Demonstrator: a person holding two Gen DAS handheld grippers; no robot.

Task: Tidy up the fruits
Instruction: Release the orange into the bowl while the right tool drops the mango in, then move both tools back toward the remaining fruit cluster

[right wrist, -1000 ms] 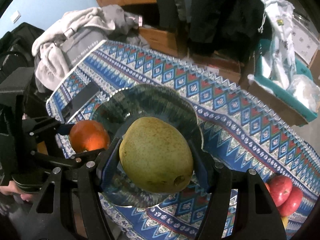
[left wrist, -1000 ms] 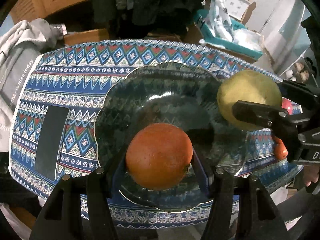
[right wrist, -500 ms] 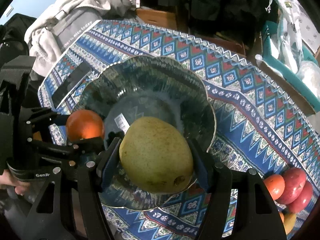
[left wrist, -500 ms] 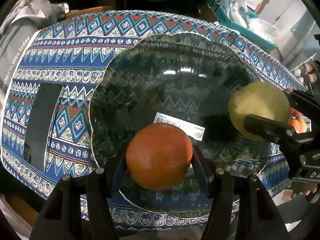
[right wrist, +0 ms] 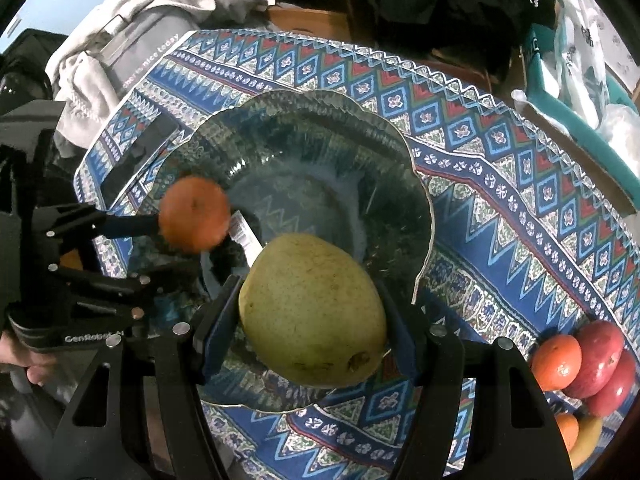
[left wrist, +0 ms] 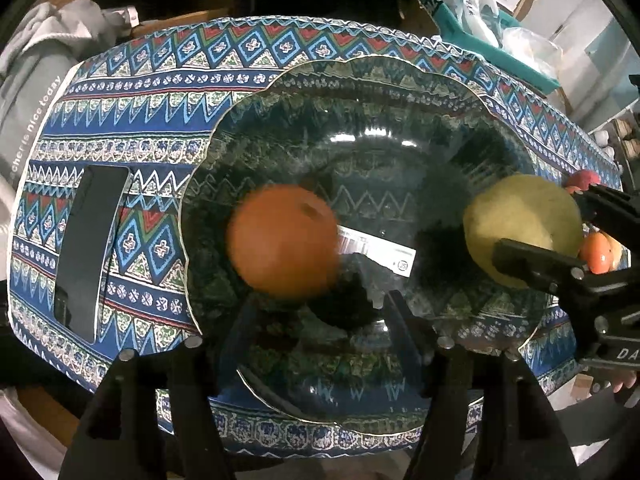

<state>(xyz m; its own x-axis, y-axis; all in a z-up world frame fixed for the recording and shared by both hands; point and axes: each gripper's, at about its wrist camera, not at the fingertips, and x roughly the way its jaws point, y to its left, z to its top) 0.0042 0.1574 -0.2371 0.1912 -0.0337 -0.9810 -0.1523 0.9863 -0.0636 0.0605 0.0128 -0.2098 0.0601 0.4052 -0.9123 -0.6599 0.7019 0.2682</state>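
Right gripper (right wrist: 316,312) clamps a green pear (right wrist: 312,312) over a glass bowl (right wrist: 416,200); a blurred orange (right wrist: 194,213) sits free beside the left gripper (right wrist: 168,248).

surface: table under patterned blue cloth (left wrist: 168,92) | on cloth: dark glass plate (left wrist: 360,92), central | black phone (left wrist: 90,248), flat, beside plate | fruit pile (right wrist: 584,364) at cloth's edge, well apart from plate

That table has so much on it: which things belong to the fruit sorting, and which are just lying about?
Part of the job:
- orange, just let go into the glass bowl by the left gripper
- pear in the right gripper
- fruit pile

Lying about:
- phone
- grey hoodie
- teal bin
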